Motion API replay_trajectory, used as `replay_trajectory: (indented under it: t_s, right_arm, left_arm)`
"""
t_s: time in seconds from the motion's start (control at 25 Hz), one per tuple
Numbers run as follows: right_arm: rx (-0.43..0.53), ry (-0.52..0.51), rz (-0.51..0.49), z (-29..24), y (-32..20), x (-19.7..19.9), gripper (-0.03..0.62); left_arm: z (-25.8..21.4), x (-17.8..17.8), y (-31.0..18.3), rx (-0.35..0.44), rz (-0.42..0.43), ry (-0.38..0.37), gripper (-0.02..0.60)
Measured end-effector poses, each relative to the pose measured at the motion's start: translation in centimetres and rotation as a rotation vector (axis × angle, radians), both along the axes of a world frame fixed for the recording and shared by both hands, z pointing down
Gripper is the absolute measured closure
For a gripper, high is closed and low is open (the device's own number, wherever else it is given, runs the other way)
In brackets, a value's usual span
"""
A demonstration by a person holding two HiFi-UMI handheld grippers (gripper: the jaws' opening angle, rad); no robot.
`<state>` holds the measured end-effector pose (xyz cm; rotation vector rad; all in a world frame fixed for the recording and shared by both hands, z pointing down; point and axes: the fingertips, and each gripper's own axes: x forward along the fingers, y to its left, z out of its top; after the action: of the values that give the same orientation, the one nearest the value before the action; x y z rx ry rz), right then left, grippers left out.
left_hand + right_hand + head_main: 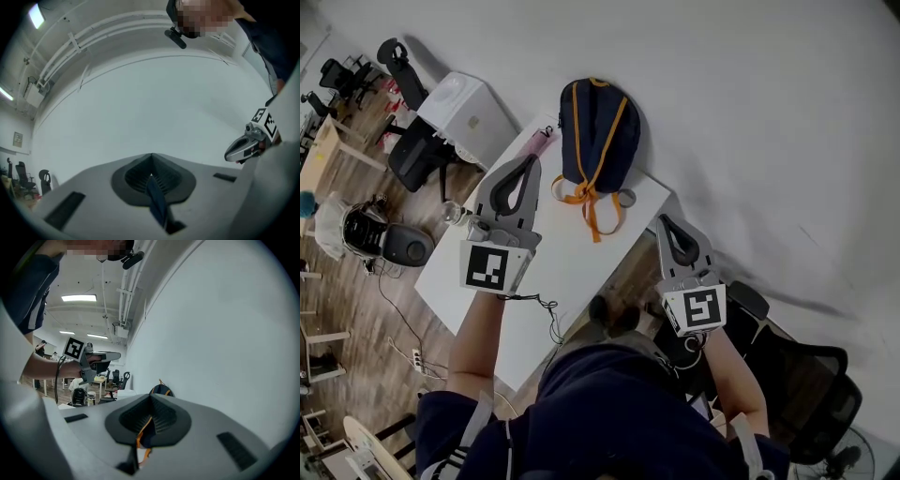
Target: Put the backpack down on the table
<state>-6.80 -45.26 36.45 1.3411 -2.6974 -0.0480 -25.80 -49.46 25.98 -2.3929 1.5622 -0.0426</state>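
When you look down from the head view, the backpack (600, 131) stands on the far end of the white table (572, 272), right against the wall (750, 112). Its orange straps (592, 208) lie on the table top on its near side. The left gripper (531, 159) is over the table, just left of the backpack and not touching it. The right gripper (665, 220) is by the table's right edge, near the backpack but apart from it. Both have their fingers pressed together. From the left gripper view, the left gripper (151, 158) points at the bare wall and its tips are shut tight. A thin dark strip (157, 199) shows in the slit behind them, and I cannot tell what it is. From the right gripper view, the right gripper (150, 397) also has its tips touching. A bit of orange and dark blue shows in the slit behind them. The top of the backpack (161, 390) peeks over the tips, farther off by the wall.
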Motion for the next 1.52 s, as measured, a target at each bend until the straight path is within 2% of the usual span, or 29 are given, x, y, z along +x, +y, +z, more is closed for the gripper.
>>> replay_trajectory:
  t_s: [0.2, 0.72, 1.16, 1.52]
  right_arm:
    - [0.011, 0.000, 0.007, -0.4, 1.2, 0.3, 0.595]
    - [0.049, 0.006, 0.046, -1.0, 3.8, 2.1, 0.595]
    - [0.027, -0.011, 0.095, -0.3, 4.8, 3.3, 0.595]
    - [-0.015, 0.023, 0.158, 0.9, 5.2, 3.9, 0.595]
  left_arm:
    - [0.9, -1.2, 3.1, -0.014, -0.053, 0.027, 0.578]
    - [3.3, -3.1, 9.3, -0.029, -0.189, 0.017, 0.578]
    - [6.5, -4.2, 11.6, -0.047, -0.290, 0.003, 0.578]
    - [7.1, -4.6, 12.2, -0.050, -0.321, 0.010, 0.578]
